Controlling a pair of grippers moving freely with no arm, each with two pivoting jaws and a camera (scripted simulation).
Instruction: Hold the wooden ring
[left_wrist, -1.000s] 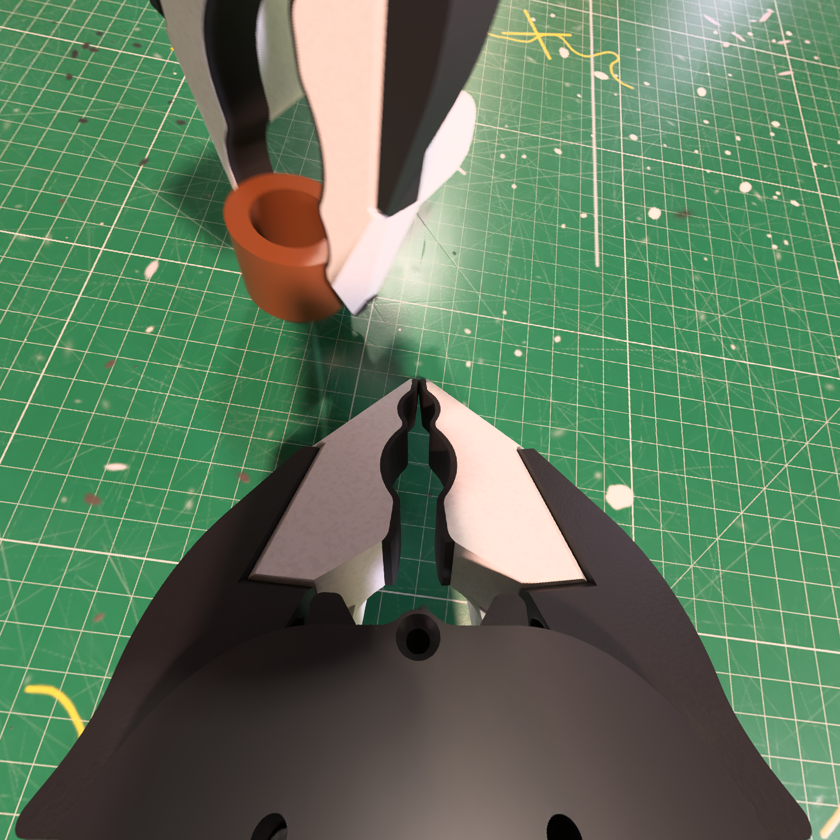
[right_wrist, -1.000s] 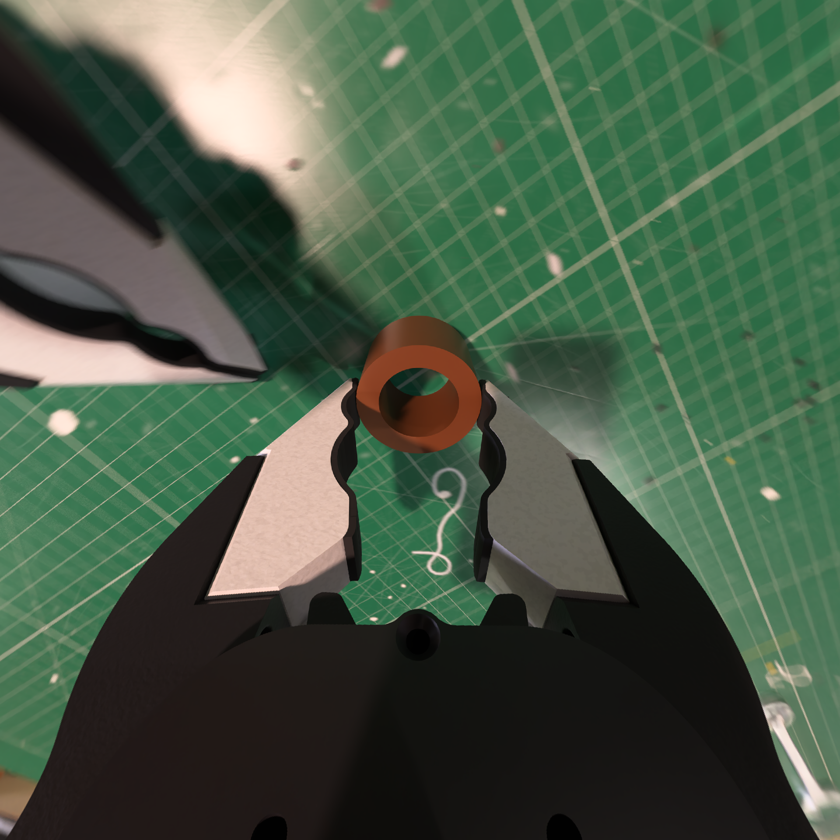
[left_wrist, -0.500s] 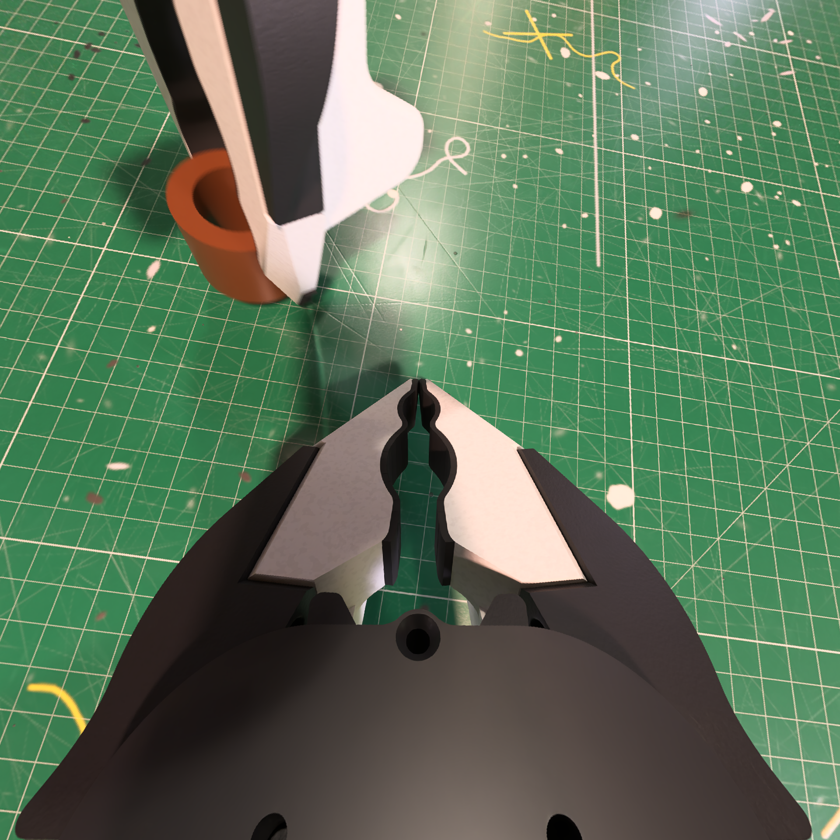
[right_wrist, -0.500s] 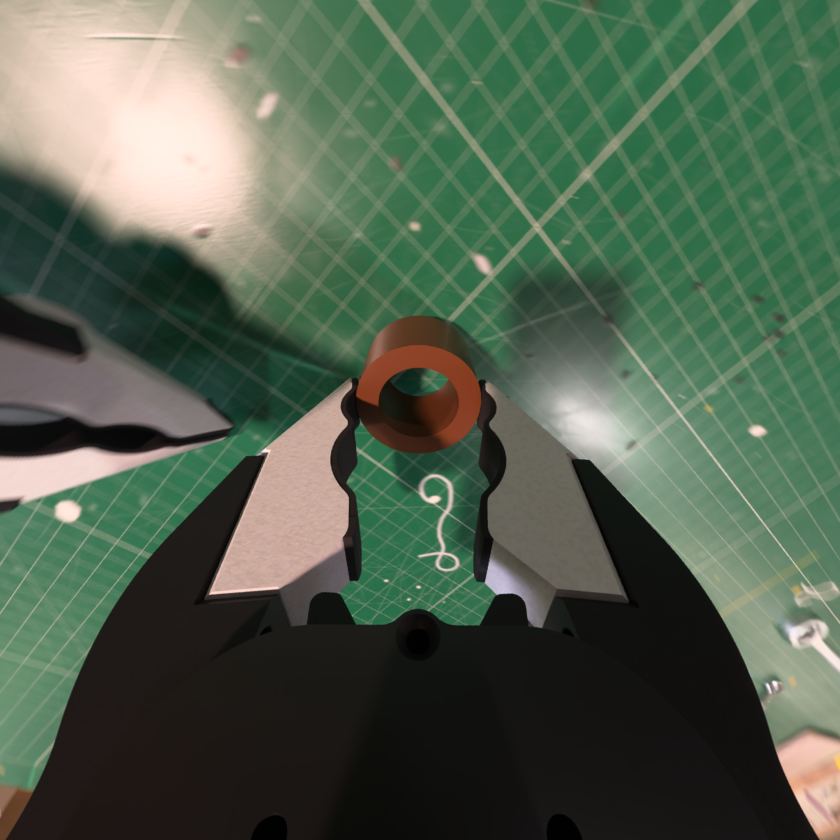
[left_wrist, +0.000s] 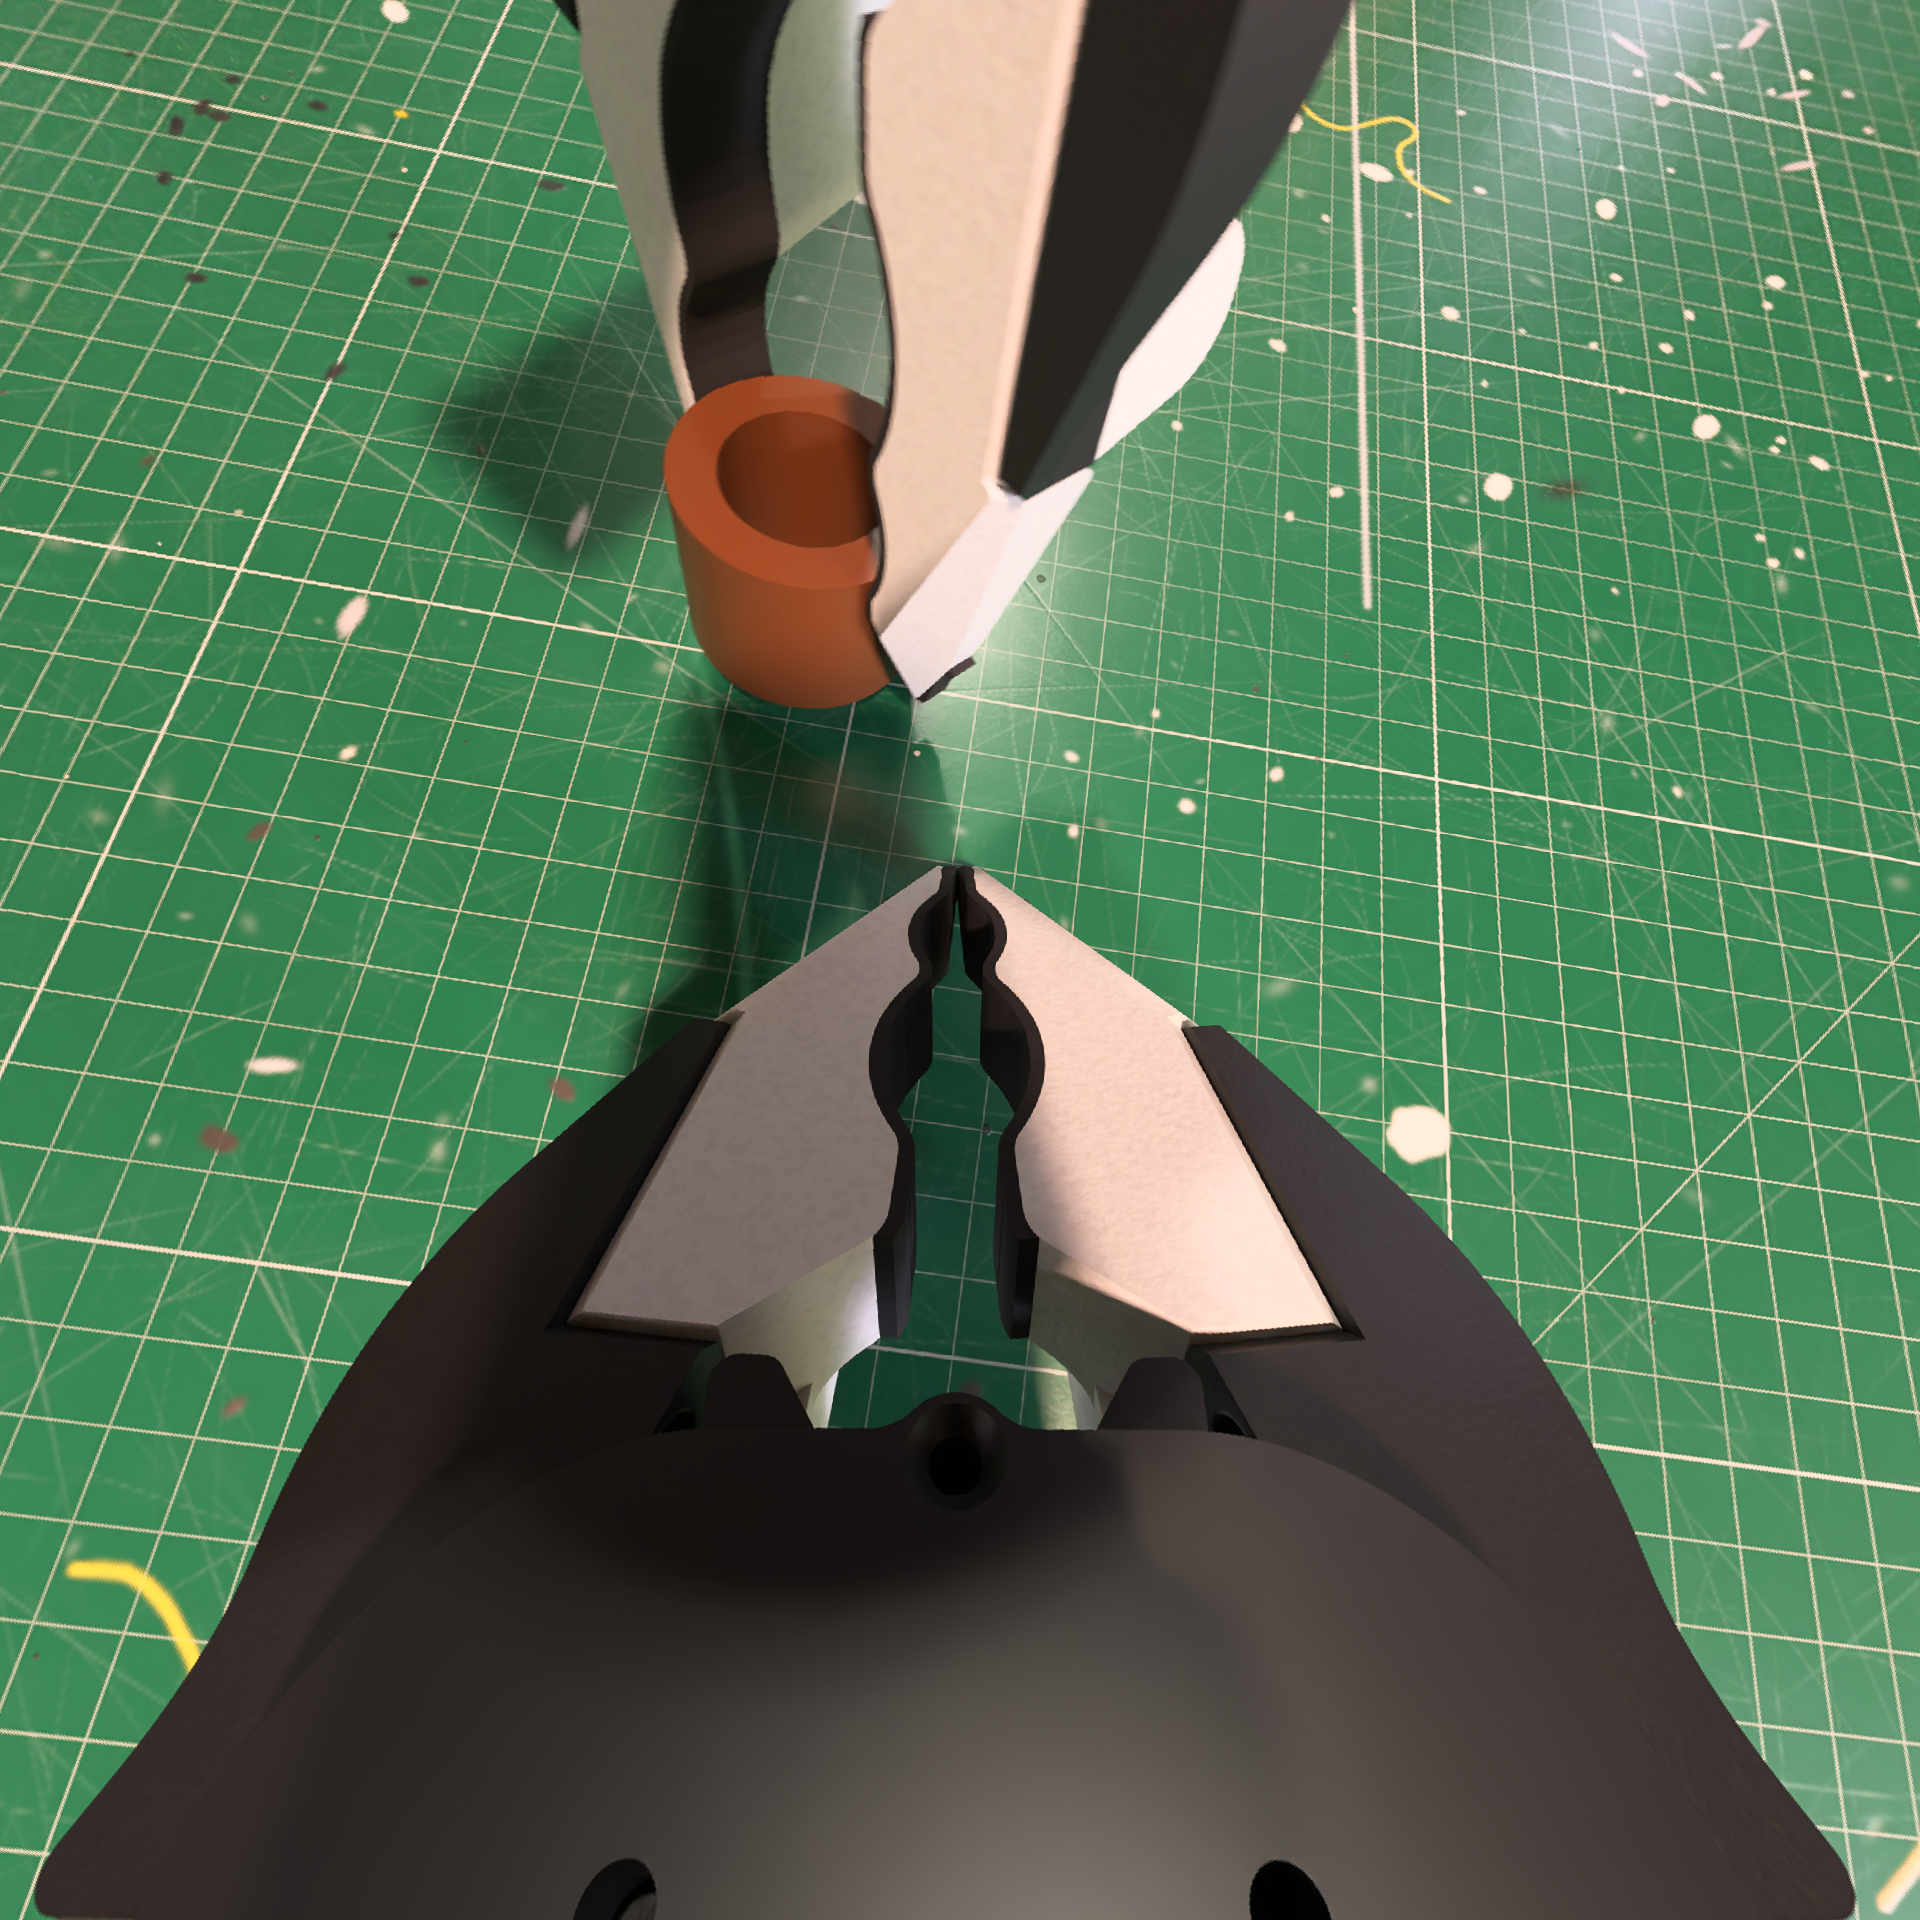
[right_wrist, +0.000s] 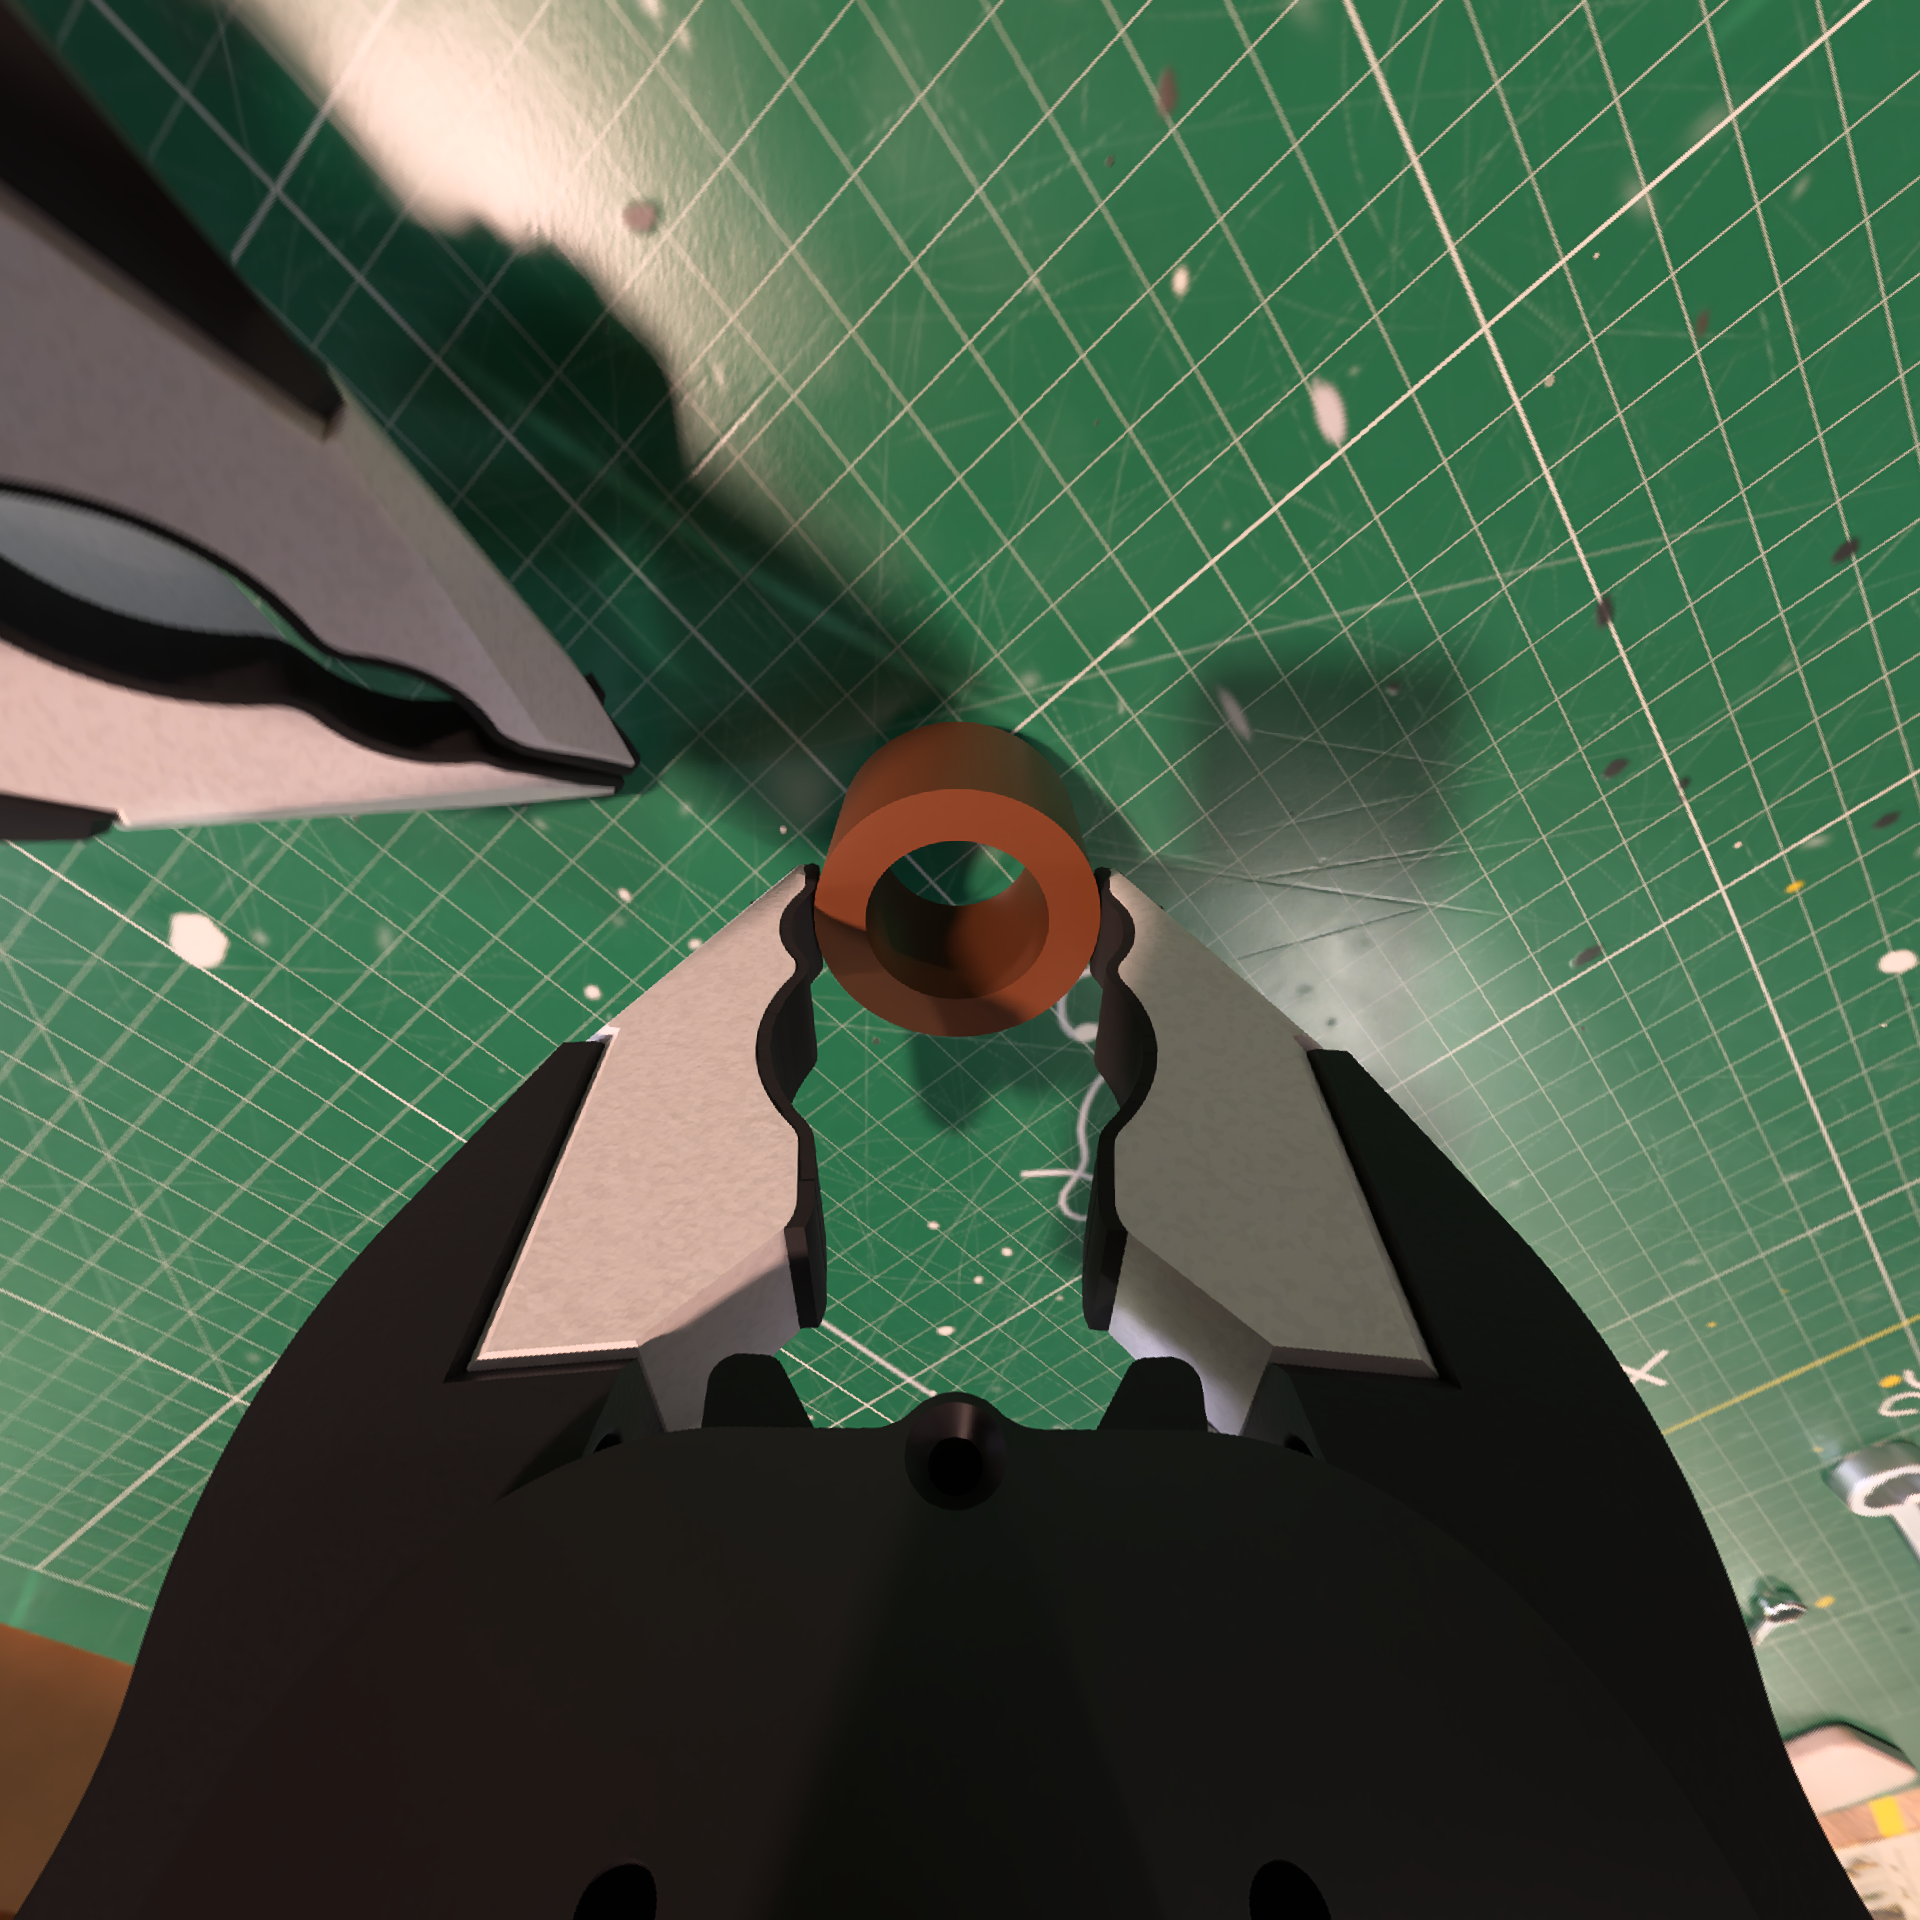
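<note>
The wooden ring (right_wrist: 956, 914) is a short reddish-brown tube. My right gripper (right_wrist: 956, 883) is shut on it, one finger on each side, and holds it just above the green cutting mat (right_wrist: 1455, 520). In the left wrist view the ring (left_wrist: 774, 582) shows ahead and slightly left, upright, clamped by the right gripper (left_wrist: 800, 540) coming down from above. My left gripper (left_wrist: 957, 875) is shut and empty, low over the mat, a short way in front of the ring. It also shows at the left of the right wrist view (right_wrist: 613, 774).
The green cutting mat (left_wrist: 1558, 831) has a white grid, paint specks and yellow scribbles. Small metal parts (right_wrist: 1881, 1496) lie at the right edge of the right wrist view. A brown surface (right_wrist: 52, 1704) shows at its lower left corner.
The right gripper with the ring swung left and away half a second ago and has now come back right and nearer to my left gripper. The left gripper has stayed put.
</note>
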